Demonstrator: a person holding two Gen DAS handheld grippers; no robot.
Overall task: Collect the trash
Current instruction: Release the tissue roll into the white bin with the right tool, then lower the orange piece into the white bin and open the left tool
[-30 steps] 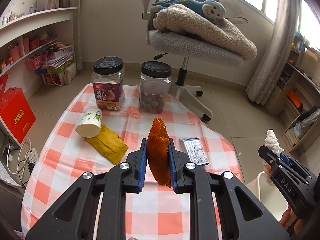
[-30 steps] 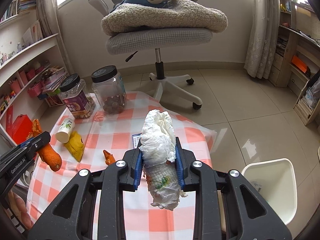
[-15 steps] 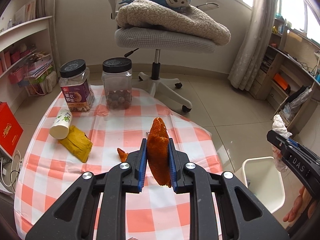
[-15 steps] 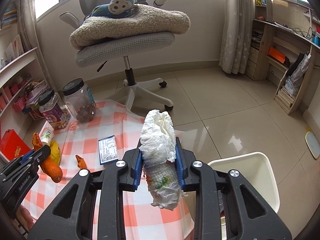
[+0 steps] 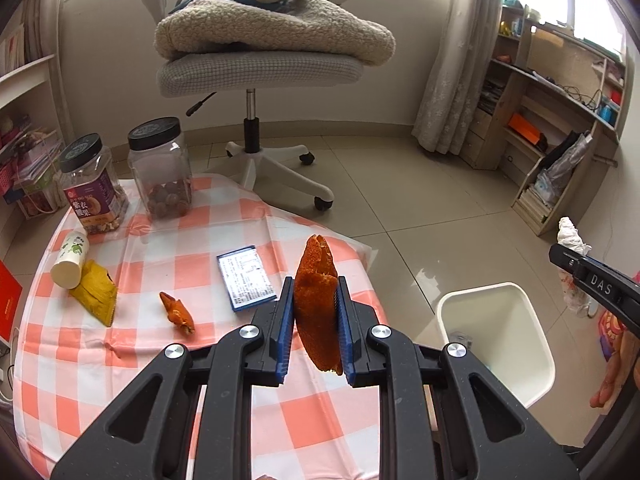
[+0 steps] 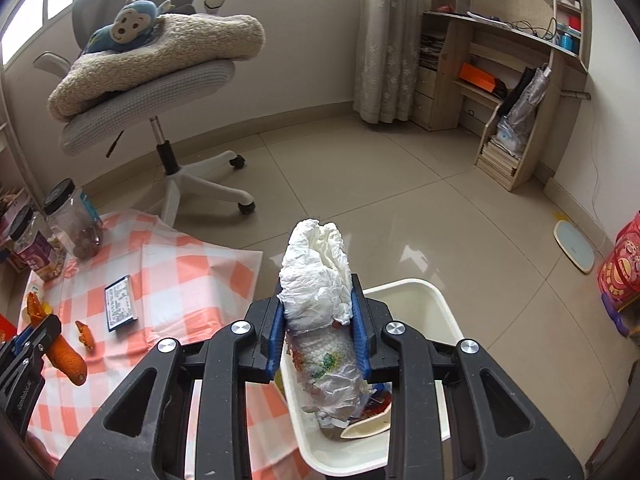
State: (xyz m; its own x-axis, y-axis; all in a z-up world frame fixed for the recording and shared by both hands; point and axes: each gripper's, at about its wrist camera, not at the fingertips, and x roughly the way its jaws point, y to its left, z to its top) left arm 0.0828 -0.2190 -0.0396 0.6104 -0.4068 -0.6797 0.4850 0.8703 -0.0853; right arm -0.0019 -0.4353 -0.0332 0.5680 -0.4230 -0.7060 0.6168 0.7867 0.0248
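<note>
My left gripper (image 5: 314, 322) is shut on an orange peel (image 5: 316, 292), held upright over the right end of the checked table (image 5: 160, 360). My right gripper (image 6: 318, 322) is shut on a crumpled white tissue wad (image 6: 316, 276) with stained lower part, hanging over the white bin (image 6: 424, 304) on the floor. In the left wrist view the bin (image 5: 532, 328) stands right of the table, with the right gripper (image 5: 568, 254) above it. Still on the table lie a small orange peel scrap (image 5: 178, 312), a yellow wrapper (image 5: 96, 294), a paper cup (image 5: 70, 258) on its side and a blue-edged packet (image 5: 246, 278).
Two black-lidded jars (image 5: 160, 168) (image 5: 94, 188) stand at the table's far side. A swivel chair (image 5: 256, 68) with a blanket and monkey toy stands behind. Wooden shelves (image 5: 560, 120) line the right wall, a red bag (image 6: 620, 276) sits on the floor. The bin holds some trash.
Both grippers have swung right with their loads: the right one from over the table to above the bin, the left one toward the table's right end. Grips unchanged.
</note>
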